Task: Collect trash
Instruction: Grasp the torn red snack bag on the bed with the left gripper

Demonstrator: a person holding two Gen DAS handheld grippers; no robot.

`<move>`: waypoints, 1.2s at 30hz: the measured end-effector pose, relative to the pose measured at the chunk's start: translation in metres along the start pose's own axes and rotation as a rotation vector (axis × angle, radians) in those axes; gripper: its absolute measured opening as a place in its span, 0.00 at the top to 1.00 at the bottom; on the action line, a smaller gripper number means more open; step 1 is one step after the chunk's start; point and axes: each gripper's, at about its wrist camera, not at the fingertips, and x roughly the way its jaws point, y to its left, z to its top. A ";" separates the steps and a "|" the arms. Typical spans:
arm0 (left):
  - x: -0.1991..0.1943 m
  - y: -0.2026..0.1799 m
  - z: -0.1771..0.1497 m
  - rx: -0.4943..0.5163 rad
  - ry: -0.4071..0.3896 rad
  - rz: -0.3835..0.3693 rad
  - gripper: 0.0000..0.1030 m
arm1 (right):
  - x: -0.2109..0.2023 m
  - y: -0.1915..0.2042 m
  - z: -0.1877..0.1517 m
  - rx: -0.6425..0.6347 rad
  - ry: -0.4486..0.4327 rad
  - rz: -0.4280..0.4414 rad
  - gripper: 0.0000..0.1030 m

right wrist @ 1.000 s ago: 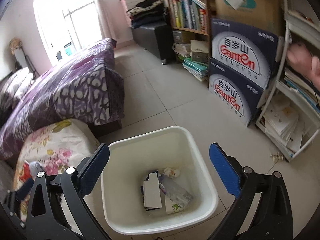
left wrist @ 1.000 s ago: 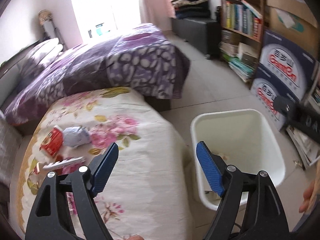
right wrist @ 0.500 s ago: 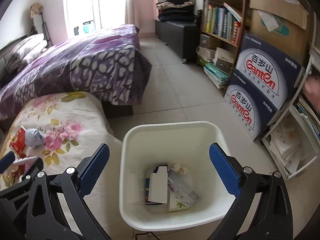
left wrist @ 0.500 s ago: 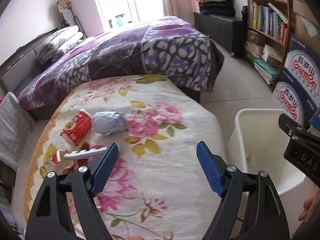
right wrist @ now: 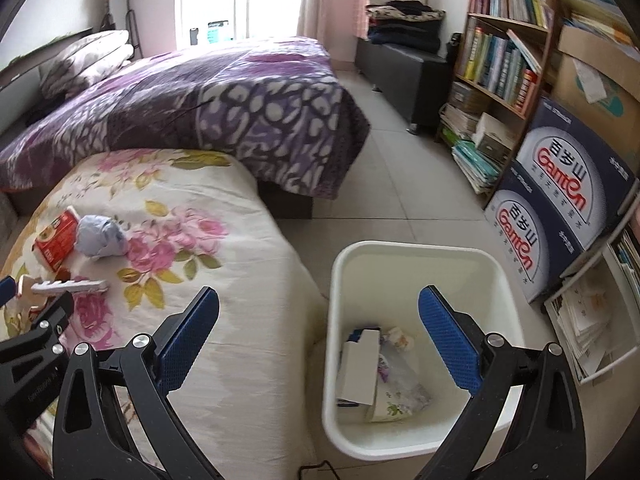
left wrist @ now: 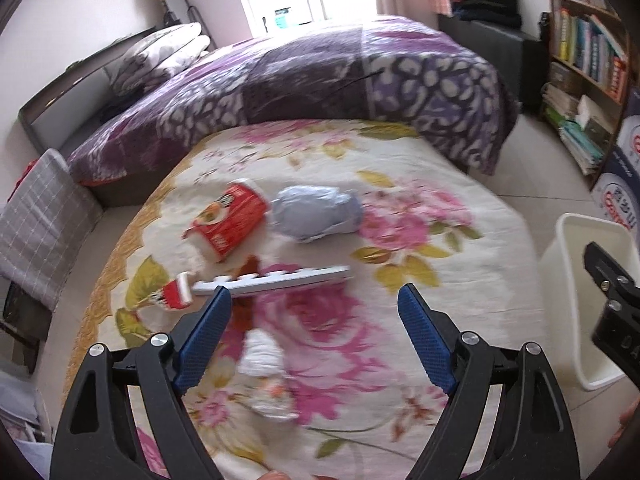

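Trash left on the floral bedspread (left wrist: 460,292): red carton (left wrist: 230,218) at about 11 o'clock in the left wrist view, crumpled grey-blue wad (left wrist: 316,218) touching its right side at 12, white notched strip (left wrist: 276,278) lying flat just below both, small red-and-white wrapper (left wrist: 176,292) at the strip's left end around 9, and a blurred white crumpled piece (left wrist: 264,376) near centre, between the left jaws. Can't tell what that last one is. White bin (right wrist: 416,344) sits on the floor just beside the bed at 5 o'clock in the right wrist view; it already holds a white box (right wrist: 358,364), a printed wrapper and a small wad, so the job is partly done, roughly half at a guess. Left gripper (left wrist: 314,314) is spread wide over the bedspread, nothing held. Right gripper (right wrist: 318,320) is equally wide, empty, straddling the bed edge and bin rim. About five pieces to go, none picked up yet.
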 end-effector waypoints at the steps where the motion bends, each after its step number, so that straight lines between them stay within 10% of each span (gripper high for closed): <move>1: 0.005 0.008 0.000 -0.005 0.017 0.007 0.20 | 0.001 0.004 0.000 -0.005 0.002 0.004 0.07; 17: 0.080 0.112 -0.015 0.175 0.182 0.123 0.20 | 0.011 0.106 -0.012 -0.186 0.101 0.255 0.07; 30: 0.113 0.135 -0.022 0.297 0.222 -0.023 0.21 | 0.006 0.199 -0.047 -0.447 0.185 0.466 0.07; 36: 0.122 0.160 -0.020 0.194 0.244 -0.119 0.48 | 0.014 0.213 -0.055 -0.430 0.236 0.537 0.07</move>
